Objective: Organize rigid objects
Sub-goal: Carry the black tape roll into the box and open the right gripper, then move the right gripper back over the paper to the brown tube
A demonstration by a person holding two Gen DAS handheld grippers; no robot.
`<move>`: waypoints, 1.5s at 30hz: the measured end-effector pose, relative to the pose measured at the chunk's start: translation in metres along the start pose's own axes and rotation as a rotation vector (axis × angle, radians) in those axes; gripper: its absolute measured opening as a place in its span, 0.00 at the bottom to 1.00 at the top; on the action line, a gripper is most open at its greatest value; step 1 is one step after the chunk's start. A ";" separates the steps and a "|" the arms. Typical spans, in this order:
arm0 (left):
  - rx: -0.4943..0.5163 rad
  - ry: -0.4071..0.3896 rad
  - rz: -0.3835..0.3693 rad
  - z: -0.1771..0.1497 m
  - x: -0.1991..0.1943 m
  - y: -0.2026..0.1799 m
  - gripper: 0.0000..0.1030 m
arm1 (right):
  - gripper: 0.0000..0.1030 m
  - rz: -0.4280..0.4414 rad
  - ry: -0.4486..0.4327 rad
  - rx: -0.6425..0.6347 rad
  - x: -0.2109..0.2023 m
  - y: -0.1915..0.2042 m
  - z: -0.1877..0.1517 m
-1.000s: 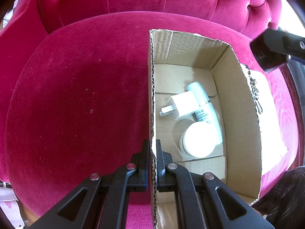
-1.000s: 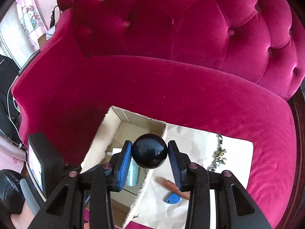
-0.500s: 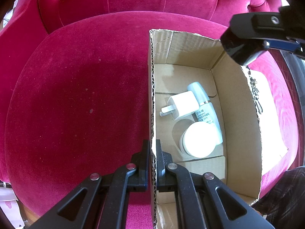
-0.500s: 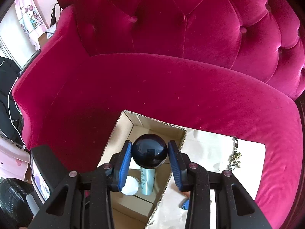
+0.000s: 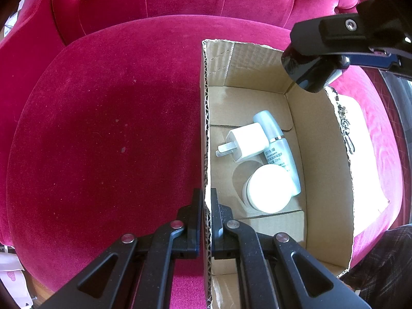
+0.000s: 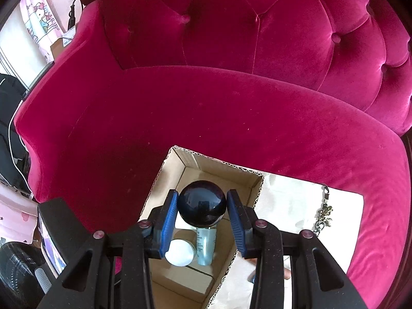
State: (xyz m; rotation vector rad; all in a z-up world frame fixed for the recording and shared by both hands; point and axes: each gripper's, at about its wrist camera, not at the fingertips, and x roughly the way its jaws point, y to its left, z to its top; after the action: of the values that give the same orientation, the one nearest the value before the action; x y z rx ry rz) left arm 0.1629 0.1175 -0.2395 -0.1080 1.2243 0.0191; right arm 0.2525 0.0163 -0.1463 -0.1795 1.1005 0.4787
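Note:
An open cardboard box (image 5: 316, 139) (image 6: 164, 177) sits on a magenta velvet sofa seat. Inside lie a white charger plug (image 5: 246, 141), a pale blue bottle (image 5: 279, 149) (image 6: 206, 244) and a white round jar (image 5: 269, 188) (image 6: 180, 252). My left gripper (image 5: 205, 200) is shut on the box's left wall, pinching the cardboard edge. My right gripper (image 6: 202, 203) is shut on a glossy black ball (image 6: 202, 203) (image 5: 306, 69), held above the box's far right corner.
A sheet of pale paper (image 6: 296, 200) lies right of the box with a metal keychain (image 6: 323, 211) (image 5: 346, 134) on it. The tufted sofa back (image 6: 231, 25) rises behind. A person's plaid sleeve (image 5: 386, 270) shows at the lower right.
My right gripper has carried the black ball leftward from over the paper to above the box. The left gripper and the box have not moved.

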 end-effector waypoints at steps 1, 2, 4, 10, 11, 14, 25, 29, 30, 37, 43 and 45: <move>0.000 0.000 0.000 0.000 0.000 0.000 0.04 | 0.40 -0.002 0.000 0.001 0.000 0.000 0.000; 0.000 0.000 0.000 0.000 0.000 0.000 0.04 | 0.40 -0.006 -0.001 0.003 0.000 0.000 0.000; 0.000 0.000 0.000 0.000 0.000 0.000 0.04 | 0.40 -0.004 0.000 0.003 0.000 0.000 0.001; 0.000 0.001 -0.001 0.000 0.000 0.000 0.04 | 0.63 -0.018 -0.013 0.021 -0.003 -0.001 0.002; 0.000 0.001 0.000 0.000 0.000 -0.001 0.04 | 0.69 -0.021 -0.015 0.026 -0.002 -0.001 0.003; 0.000 0.000 0.000 -0.001 0.001 -0.001 0.04 | 0.94 -0.035 -0.033 0.048 -0.004 -0.004 0.004; 0.000 0.000 0.000 -0.001 0.001 -0.001 0.04 | 1.00 -0.059 -0.033 0.065 -0.006 -0.009 0.004; 0.000 0.000 0.000 -0.001 0.001 -0.001 0.04 | 1.00 -0.067 -0.040 0.066 -0.012 -0.012 0.003; 0.001 0.000 0.000 -0.001 0.001 -0.001 0.04 | 1.00 -0.067 -0.041 0.069 -0.016 -0.014 0.003; 0.001 0.000 0.000 -0.001 0.000 -0.001 0.04 | 1.00 -0.084 -0.046 0.082 -0.026 -0.029 -0.001; 0.001 0.000 0.001 -0.001 0.000 -0.001 0.04 | 1.00 -0.104 -0.046 0.097 -0.034 -0.046 -0.009; 0.002 0.000 0.001 -0.001 0.001 -0.002 0.04 | 1.00 -0.111 -0.046 0.104 -0.036 -0.053 -0.012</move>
State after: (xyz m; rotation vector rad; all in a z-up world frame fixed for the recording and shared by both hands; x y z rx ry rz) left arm 0.1623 0.1154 -0.2402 -0.1055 1.2243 0.0187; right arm 0.2533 -0.0450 -0.1248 -0.1369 1.0613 0.3237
